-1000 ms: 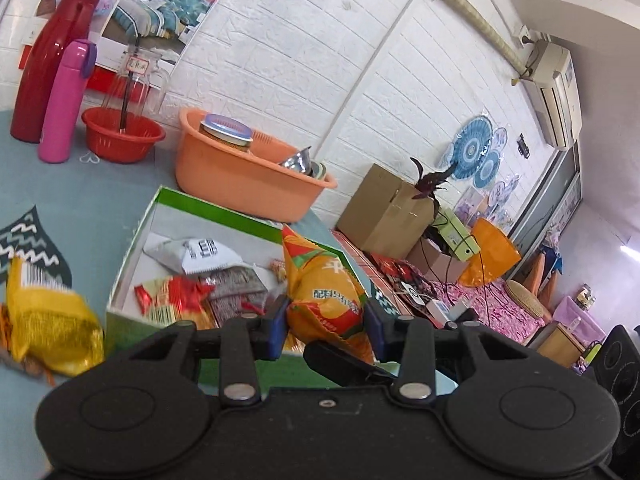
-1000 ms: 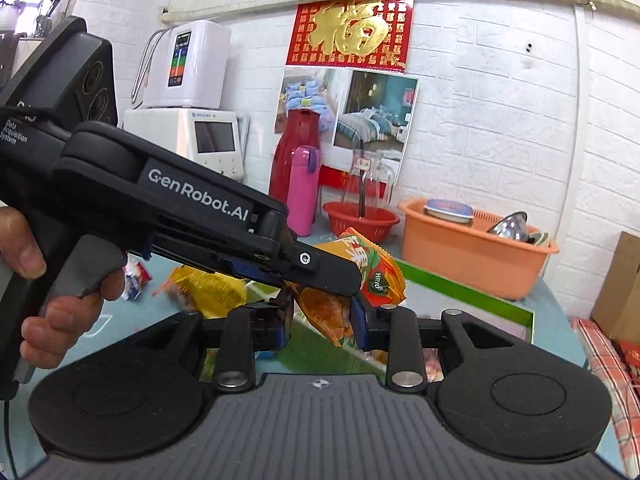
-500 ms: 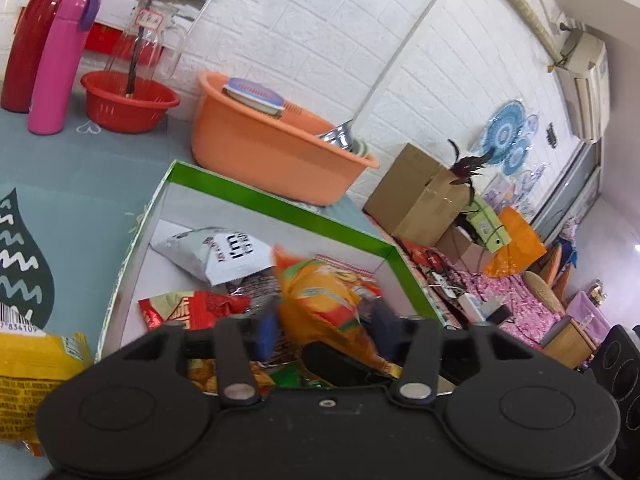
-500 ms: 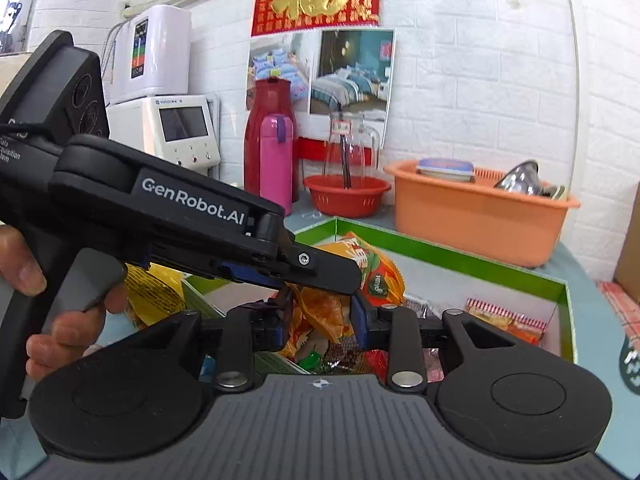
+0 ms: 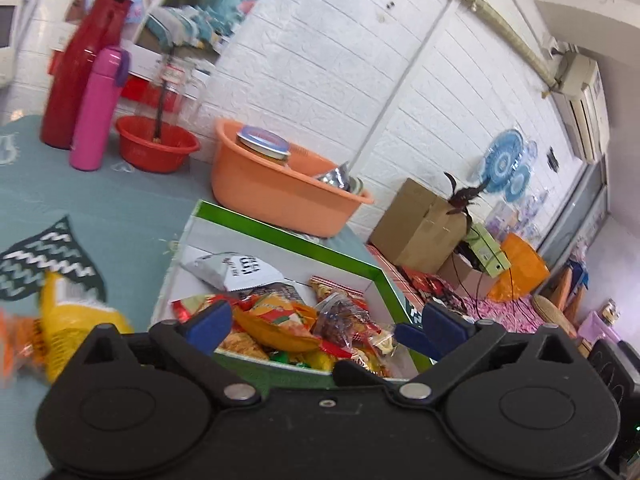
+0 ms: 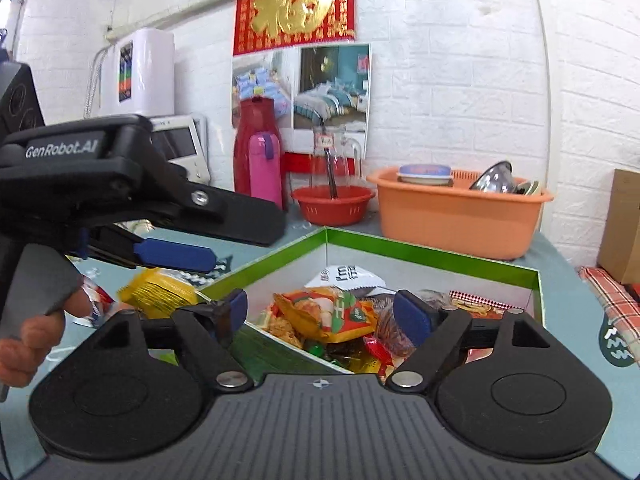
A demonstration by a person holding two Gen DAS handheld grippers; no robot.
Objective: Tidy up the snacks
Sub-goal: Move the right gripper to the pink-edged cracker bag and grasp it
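While the left wrist view looks down on the green-rimmed box [image 5: 276,232], the left gripper [image 5: 320,322] hangs spread and empty over the orange snack bag [image 5: 276,320] lying near the box's near edge, probably just dropped for sorting. A yellow packet [image 5: 76,320] waits outside on the table [image 5: 100,208].

From the right wrist view, the right gripper [image 6: 320,314] is likewise spread wide, holding nothing, above that corner.

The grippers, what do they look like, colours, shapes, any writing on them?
Both are matte black plastic with blue finger pads. The left gripper and right gripper each show two round black discs, angled linkage arms and silver pivot bolts. White "GenRobot.AI" lettering marks the left one's side. A bare hand grips its grey trigger.
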